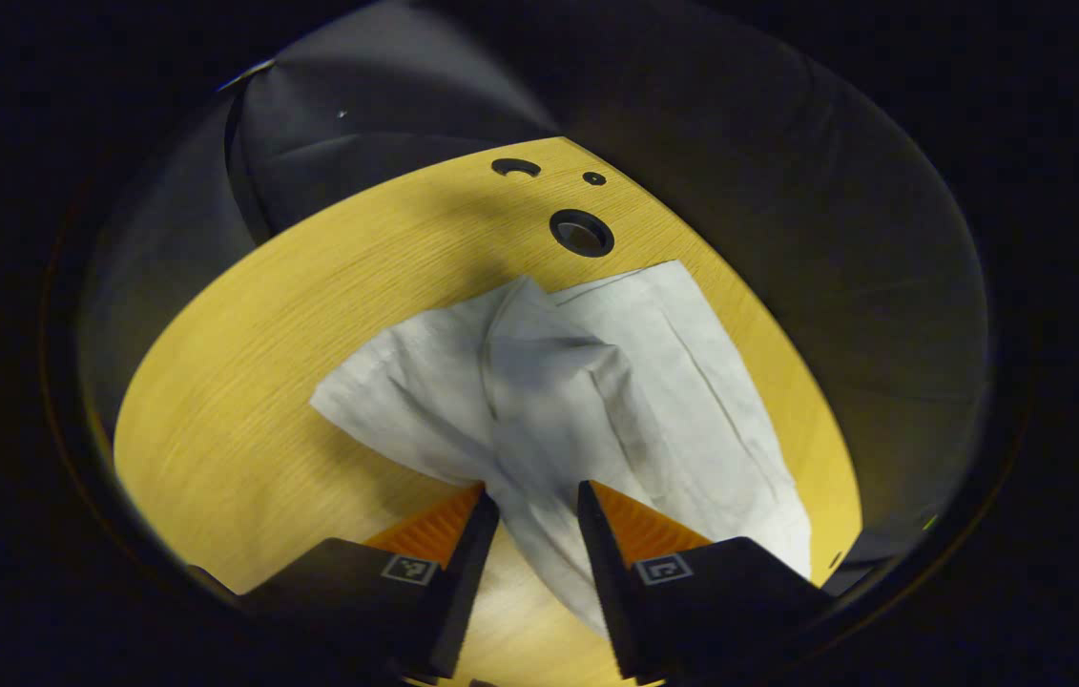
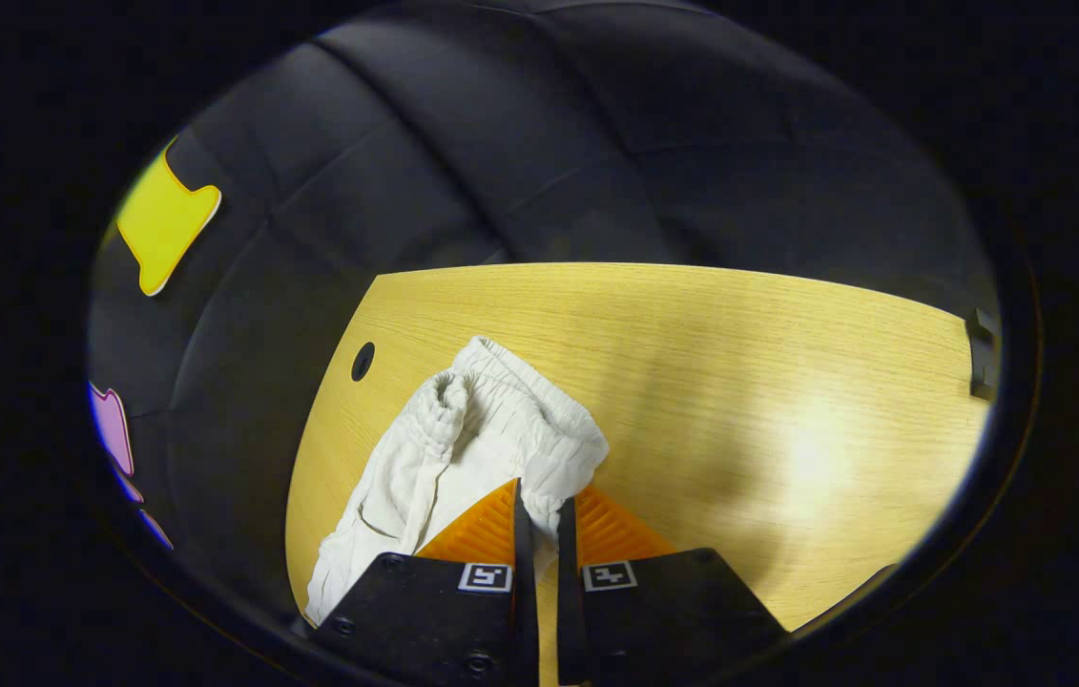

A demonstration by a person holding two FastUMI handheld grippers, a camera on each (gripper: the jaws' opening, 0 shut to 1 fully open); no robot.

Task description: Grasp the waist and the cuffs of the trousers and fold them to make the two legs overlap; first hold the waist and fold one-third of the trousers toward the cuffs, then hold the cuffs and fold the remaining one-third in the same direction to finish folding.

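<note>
White trousers (image 1: 587,382) lie rumpled on the yellow wooden table (image 1: 291,305). In the left gripper view the legs spread away from me, and a narrow end of the cloth runs down between the fingers of my left gripper (image 1: 539,496). Those fingers stand apart over it, open. In the right gripper view the trousers (image 2: 463,439) are bunched, with the gathered elastic waist (image 2: 520,382) on top. My right gripper (image 2: 539,496) is shut on the near edge of that waist, with a thin fold of cloth pinched between the fingers.
A large round hole (image 1: 581,232) and two smaller ones (image 1: 515,168) pierce the table beyond the trousers. Another hole (image 2: 363,361) sits near the table's left edge. Bare tabletop (image 2: 739,382) stretches to the right, where a dark clip (image 2: 981,353) sits on the edge. The black cloth wall surrounds the table.
</note>
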